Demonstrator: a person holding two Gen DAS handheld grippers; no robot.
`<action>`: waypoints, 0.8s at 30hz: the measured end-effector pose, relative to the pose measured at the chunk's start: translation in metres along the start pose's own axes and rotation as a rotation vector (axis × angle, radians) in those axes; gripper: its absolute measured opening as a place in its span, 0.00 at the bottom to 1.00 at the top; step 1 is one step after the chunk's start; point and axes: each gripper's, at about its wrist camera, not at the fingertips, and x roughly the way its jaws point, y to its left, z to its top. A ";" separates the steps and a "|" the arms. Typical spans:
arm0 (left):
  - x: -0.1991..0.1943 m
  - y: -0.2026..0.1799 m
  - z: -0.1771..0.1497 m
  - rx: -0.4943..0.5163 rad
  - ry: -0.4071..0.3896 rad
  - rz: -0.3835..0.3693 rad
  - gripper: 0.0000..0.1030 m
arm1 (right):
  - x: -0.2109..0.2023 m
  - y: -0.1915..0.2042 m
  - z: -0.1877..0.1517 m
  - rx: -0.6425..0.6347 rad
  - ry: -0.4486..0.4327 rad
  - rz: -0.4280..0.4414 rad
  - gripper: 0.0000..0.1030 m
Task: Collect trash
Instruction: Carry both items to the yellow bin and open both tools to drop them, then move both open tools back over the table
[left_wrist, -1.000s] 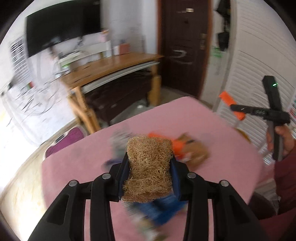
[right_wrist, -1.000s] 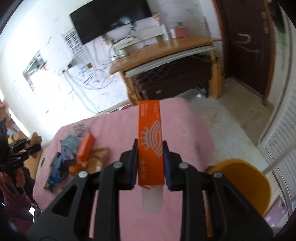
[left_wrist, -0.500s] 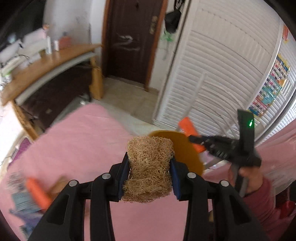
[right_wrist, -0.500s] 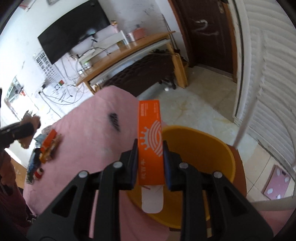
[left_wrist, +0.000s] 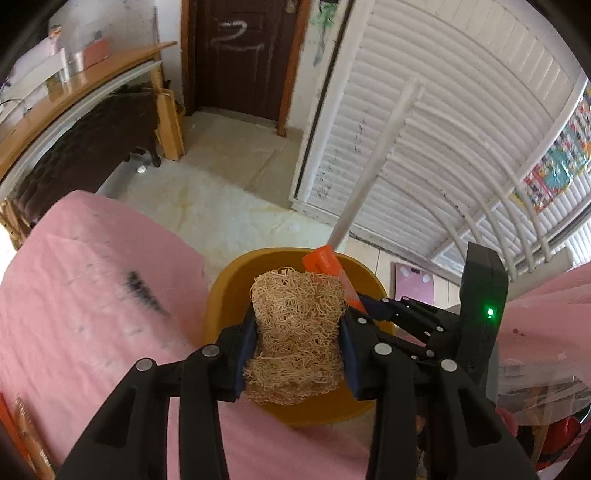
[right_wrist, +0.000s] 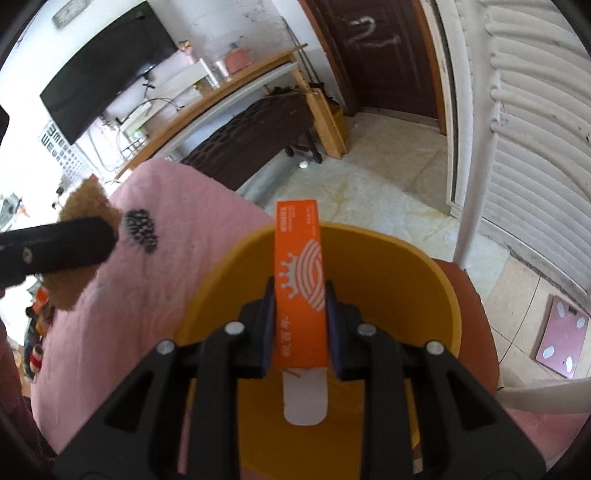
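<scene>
Loofah scrubber (left_wrist: 297, 332) sits clamped in the left gripper (left_wrist: 297, 354) above the yellow bin (right_wrist: 439, 295), beside the orange carton (right_wrist: 300, 280) pinched by the right gripper (right_wrist: 300, 332).

Fibre wad (left_wrist: 297, 338): tan, tangled, scrunched; I hold it pinched, upright, above the bin's near rim.
Carton (right_wrist: 301, 280): slim, orange, white crest print, white end flap open; I hold it lengthwise over the bin's mouth.
Bin (right_wrist: 417, 273): yellow, round, open.
</scene>
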 end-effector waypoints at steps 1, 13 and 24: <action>0.006 -0.002 0.001 0.003 0.006 0.007 0.35 | 0.002 -0.004 -0.001 0.013 0.000 -0.005 0.28; 0.002 -0.011 0.005 -0.008 -0.001 -0.018 0.71 | -0.014 -0.025 0.001 0.076 -0.049 -0.038 0.56; -0.116 0.037 -0.050 -0.088 -0.219 -0.025 0.71 | -0.060 0.037 0.012 -0.051 -0.147 0.002 0.65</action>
